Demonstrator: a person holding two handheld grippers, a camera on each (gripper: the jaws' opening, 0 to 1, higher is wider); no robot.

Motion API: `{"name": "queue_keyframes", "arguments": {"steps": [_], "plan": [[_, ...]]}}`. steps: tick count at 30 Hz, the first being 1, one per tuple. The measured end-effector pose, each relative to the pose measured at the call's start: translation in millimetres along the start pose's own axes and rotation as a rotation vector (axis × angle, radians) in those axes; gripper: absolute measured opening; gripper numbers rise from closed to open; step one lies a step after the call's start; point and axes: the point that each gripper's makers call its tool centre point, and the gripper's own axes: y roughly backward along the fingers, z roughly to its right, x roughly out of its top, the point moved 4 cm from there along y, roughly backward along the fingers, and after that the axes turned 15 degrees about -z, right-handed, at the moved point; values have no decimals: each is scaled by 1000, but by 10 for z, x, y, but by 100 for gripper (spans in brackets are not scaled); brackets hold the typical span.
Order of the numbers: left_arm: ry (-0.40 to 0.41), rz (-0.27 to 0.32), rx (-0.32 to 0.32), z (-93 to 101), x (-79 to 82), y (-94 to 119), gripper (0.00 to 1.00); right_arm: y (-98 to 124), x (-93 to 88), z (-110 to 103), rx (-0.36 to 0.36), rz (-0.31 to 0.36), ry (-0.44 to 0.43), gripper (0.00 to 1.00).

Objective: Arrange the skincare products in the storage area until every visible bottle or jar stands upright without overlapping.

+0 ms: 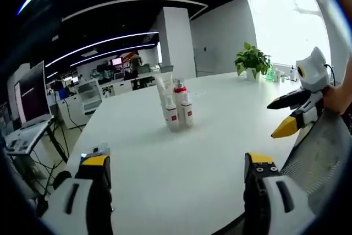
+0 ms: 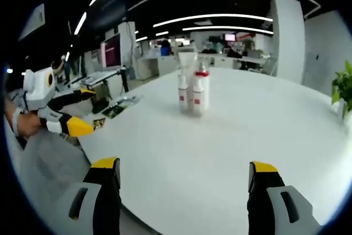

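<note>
**White bottles clustered upright at mid-desk, both tongs released**

White plastic with red labels marks the skincare bottles [image 1: 177,107], which are seen standing upright in a tight cluster near the middle of the desk [image 1: 220,152]. A taller white tube [image 1: 163,87] is placed just behind them, touching or nearly touching the group; whether any of them overlap cannot be told. In the right gripper view the same bottles [image 2: 193,93] are found straight ahead, with the tube [image 2: 187,60] rising behind.

The left tongs [image 1: 179,175] are held low at the near edge of the desk, spread wide with nothing between the yellow-tipped jaws, well apart from the bottles. The right tongs [image 2: 184,175] are likewise spread and bare, also well short of the cluster. Each set is also seen from the other's camera, held in a hand [image 1: 336,96] beside the desk edge.

A potted plant [image 1: 252,60] is set at the far side of the desk. Monitors [image 2: 111,50] and office furniture are visible beyond.
</note>
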Motion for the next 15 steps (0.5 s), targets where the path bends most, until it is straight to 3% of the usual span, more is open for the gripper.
{"name": "queue_keyframes", "arguments": {"steps": [15], "plan": [[-25,-39,0,15,-58,-42,94,41,63,-25,9,49,-1,99]]}}
